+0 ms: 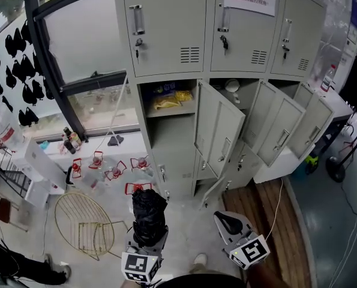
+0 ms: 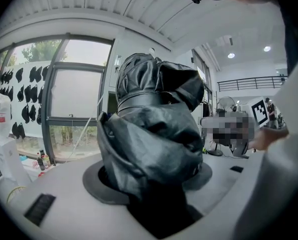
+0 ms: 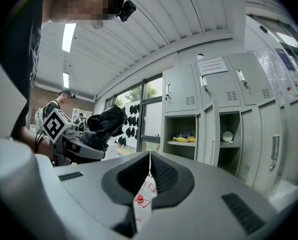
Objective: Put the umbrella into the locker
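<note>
Left gripper view: the left gripper [image 1: 146, 243] is clamped on the umbrella [image 2: 151, 134], a folded black bundle standing up out of the jaws with a strap around its upper part. Handling: light, soft, crumpling fabric over what is probably a stiff core (grip the core, not loose folds). The present low hold looks adequate. The right gripper [image 3: 149, 170] has its jaws together with nothing between them. Beyond, the locker [image 1: 166, 141] stands open, its compartment bare below a shelf of yellow packets [image 1: 169, 101].
</note>
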`<state>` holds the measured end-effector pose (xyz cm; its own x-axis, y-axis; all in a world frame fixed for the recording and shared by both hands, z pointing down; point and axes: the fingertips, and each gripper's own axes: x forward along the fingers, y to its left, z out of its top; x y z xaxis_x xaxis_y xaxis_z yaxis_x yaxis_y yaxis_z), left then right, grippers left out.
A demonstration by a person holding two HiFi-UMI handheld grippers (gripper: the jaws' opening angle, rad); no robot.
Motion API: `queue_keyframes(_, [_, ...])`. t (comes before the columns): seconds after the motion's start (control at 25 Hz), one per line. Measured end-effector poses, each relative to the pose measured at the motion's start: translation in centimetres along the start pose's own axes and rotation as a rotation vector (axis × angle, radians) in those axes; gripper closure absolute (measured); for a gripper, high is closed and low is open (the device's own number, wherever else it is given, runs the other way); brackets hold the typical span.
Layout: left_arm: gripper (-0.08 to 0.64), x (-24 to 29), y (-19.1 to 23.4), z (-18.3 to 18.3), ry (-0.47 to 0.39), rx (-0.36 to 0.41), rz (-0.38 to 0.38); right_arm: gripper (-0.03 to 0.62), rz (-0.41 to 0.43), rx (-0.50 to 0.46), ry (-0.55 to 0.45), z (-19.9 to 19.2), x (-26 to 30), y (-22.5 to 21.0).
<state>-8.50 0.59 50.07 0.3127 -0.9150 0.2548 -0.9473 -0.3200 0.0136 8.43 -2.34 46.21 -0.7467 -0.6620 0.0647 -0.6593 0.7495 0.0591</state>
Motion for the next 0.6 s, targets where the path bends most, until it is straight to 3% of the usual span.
queue_keyframes(0.6, [0.293, 3.2, -0.6, 2.6, -0.012, -0.039, 0.074, 0.563, 0.095, -0.004, -0.061, 1.5, 1.9, -4.8])
